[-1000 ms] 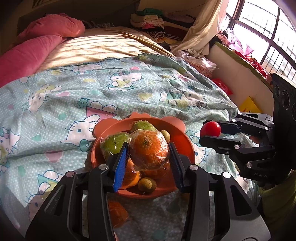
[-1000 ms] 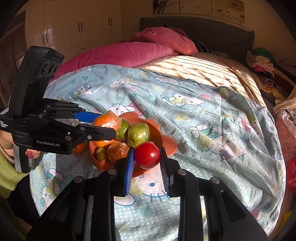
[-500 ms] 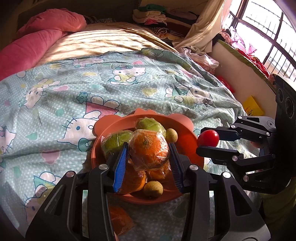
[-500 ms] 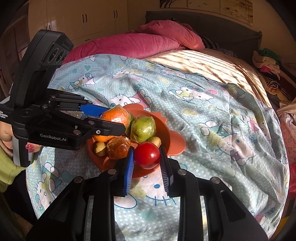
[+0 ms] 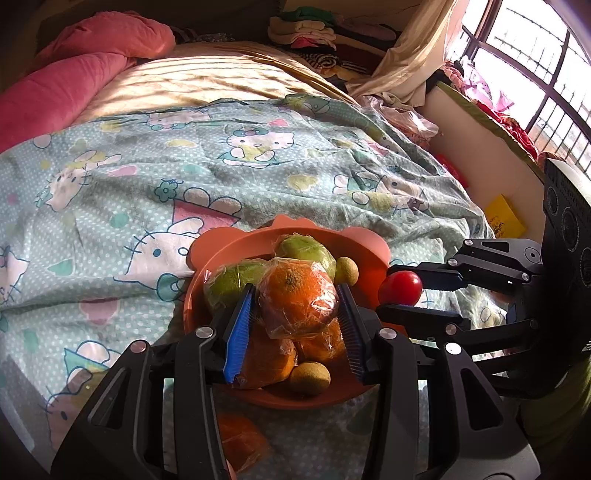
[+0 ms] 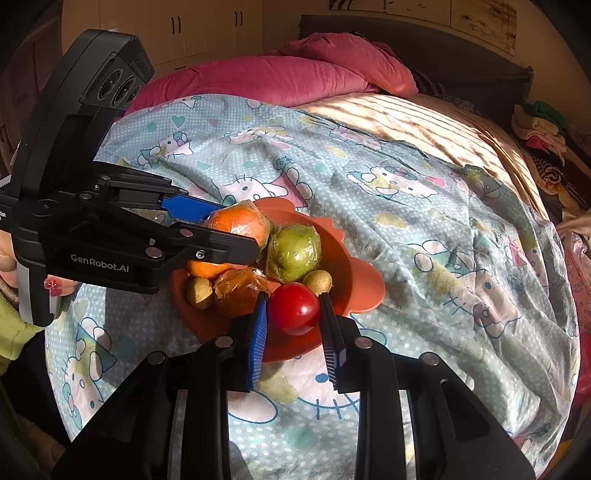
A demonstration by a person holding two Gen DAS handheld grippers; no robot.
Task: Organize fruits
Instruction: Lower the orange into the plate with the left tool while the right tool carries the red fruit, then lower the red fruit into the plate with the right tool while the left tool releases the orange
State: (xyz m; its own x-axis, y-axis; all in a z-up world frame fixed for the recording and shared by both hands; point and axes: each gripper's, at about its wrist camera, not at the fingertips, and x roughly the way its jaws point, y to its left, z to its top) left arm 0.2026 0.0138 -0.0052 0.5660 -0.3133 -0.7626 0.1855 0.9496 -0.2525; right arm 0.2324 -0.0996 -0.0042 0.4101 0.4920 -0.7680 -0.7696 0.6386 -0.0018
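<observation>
An orange plastic bowl [image 5: 369, 254] [image 6: 351, 266] sits on the Hello Kitty bedspread, holding wrapped oranges, two wrapped green fruits [image 5: 304, 249] [image 6: 293, 253] and small brown fruits [image 5: 309, 377]. My left gripper [image 5: 295, 306] is shut on a plastic-wrapped orange [image 5: 297, 297] [image 6: 240, 225] above the bowl. My right gripper [image 6: 293, 314] is shut on a red tomato [image 6: 294, 307] [image 5: 400, 288] over the bowl's near right rim.
Another wrapped orange [image 5: 240, 439] lies on the bedspread below the bowl, near the bed's edge. A pink duvet [image 6: 266, 79] lies at the head of the bed. Piled clothes [image 5: 306, 29] and a window ledge [image 5: 491, 166] are to the right.
Both grippers have moved in over the bowl with their fruits. The tomato has come closer to the bowl's rim.
</observation>
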